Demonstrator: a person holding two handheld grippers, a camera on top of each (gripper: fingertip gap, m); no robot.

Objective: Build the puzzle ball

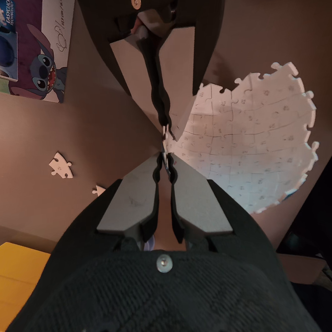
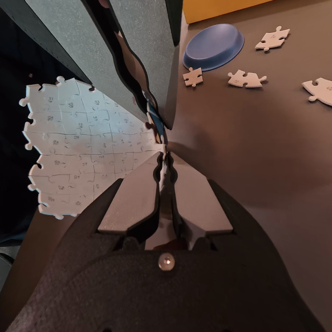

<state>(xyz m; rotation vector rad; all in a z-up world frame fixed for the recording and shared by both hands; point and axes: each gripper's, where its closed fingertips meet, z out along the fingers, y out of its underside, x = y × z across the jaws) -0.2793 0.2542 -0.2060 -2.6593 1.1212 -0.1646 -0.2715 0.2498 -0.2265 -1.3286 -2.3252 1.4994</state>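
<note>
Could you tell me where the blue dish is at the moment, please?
In the right wrist view, the blue dish sits on the table at upper right, just in front of the yellow box, with a loose puzzle piece at its near edge.

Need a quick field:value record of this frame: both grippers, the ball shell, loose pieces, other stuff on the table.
left gripper: shut on the rim of the puzzle ball shell
right gripper: shut on the same rim, tip to tip with the left
puzzle ball shell: partly built, bowl-shaped, white numbered inside facing both cameras, edge jagged
loose pieces: several lie white side up on the table
blue dish: on the table beside the pieces
puzzle box: far left in the left wrist view
</note>
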